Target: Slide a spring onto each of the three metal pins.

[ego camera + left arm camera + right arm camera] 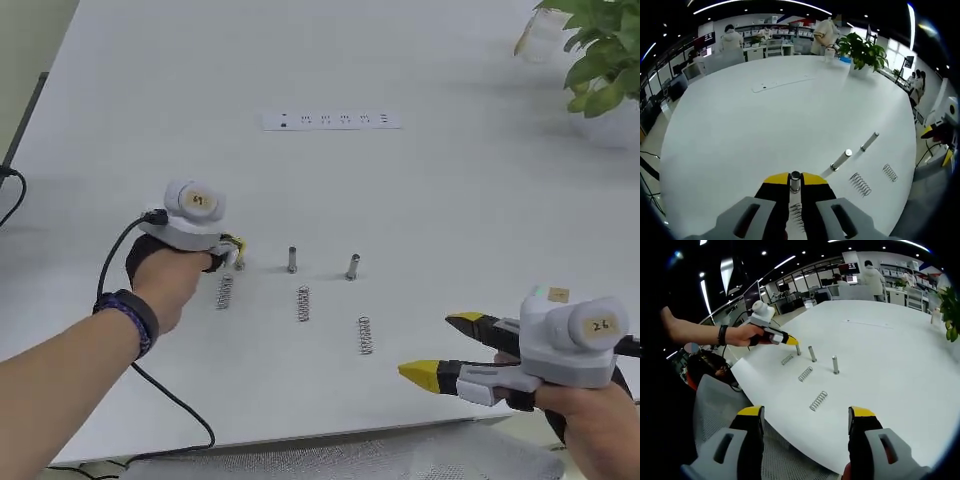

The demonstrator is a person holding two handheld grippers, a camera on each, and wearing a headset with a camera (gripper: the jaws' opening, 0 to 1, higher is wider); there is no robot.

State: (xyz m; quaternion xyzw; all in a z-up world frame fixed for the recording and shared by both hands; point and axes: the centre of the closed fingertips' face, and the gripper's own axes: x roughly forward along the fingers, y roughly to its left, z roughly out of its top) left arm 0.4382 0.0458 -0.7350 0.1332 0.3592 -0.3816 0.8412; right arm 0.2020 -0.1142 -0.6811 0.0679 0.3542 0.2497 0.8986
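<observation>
**Left gripper pinched on the first pin, right gripper spread and holding nothing**

Head view: I have my left gripper down at the white table, its tips pressed in on the first pin. The middle pin and the third pin stand upright to its right, apart from each other. Nearer me, the first spring, second spring and third spring lie flat, none on a pin. My right gripper hangs near the table's front edge, jaws wide apart. A power strip lies farther back, and a plant stands at the far right.

Left gripper view: the yellow tips sit tight against both sides of the first pin, its top showing between them. The first spring lies lower down, between the jaws.

Right gripper view: my jaws stand spread, gripping nothing. The third spring lies closest ahead, and beyond it the left gripper pinches the first pin.
</observation>
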